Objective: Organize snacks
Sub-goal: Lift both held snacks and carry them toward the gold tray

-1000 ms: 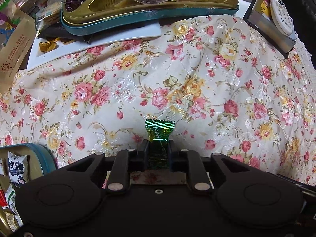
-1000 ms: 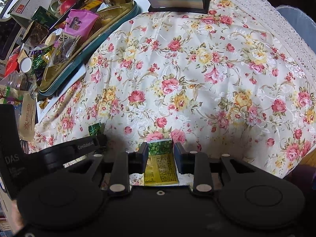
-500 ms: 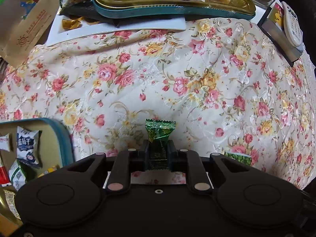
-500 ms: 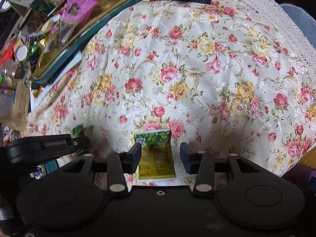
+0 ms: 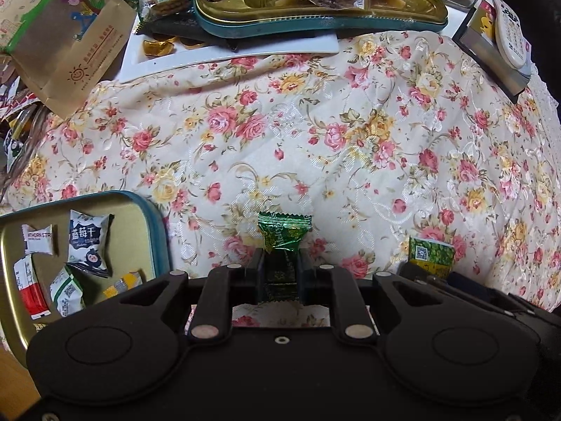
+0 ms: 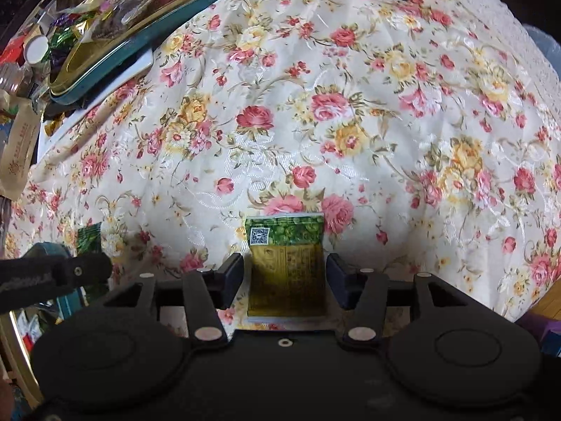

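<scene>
Widened, the right tool point(image 6: 284, 275) straddles a QR-coded packet point(image 6: 285, 266); left tool point(image 5: 280, 275) pinches "Melvers"-like green candy point(image 5: 283, 236).

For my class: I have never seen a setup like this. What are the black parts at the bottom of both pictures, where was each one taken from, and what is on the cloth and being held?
No robot here: a person holds a two-finger gripper in each hand, each carrying a camera that looks along its fingers. That explains the black parts.

The left gripper is shut on a green candy. Beside it lies a gold tin with small packets.

The right gripper is open, with a green-yellow packet between its fingers, on the floral cloth. Farther back sits a full snack tray.
</scene>
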Available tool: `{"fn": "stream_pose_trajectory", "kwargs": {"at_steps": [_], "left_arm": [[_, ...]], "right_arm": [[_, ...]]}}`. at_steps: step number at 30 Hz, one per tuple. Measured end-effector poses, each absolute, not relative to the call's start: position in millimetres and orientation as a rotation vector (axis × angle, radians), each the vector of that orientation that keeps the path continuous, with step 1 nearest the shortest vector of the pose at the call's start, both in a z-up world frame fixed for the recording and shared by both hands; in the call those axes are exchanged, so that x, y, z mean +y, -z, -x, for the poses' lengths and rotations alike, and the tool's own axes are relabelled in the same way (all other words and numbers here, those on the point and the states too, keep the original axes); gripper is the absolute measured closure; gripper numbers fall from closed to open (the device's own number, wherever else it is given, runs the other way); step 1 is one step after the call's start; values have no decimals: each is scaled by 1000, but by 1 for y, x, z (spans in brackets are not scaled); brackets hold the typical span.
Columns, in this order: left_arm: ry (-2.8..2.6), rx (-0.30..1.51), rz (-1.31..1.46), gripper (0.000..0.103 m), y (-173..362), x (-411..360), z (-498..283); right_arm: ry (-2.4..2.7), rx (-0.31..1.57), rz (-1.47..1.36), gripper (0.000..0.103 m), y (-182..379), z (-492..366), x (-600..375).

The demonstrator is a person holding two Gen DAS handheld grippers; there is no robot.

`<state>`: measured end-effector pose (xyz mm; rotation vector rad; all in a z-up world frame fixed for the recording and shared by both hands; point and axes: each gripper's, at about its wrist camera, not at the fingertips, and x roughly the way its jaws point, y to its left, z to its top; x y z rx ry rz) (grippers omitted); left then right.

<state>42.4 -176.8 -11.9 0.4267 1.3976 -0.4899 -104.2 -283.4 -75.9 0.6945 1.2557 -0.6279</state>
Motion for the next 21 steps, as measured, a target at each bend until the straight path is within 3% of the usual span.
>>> {"fn": "stream_pose_trajectory", "kwargs": {"at_steps": [10, 21], "left_arm": [[493, 1409, -421, 80, 9, -172, -40], [495, 1418, -434, 80, 11, -173, -39]], "right_arm": [[624, 1246, -564, 39, 78, 94, -263], [625, 1251, -551, 41, 77, 96, -262]]}}
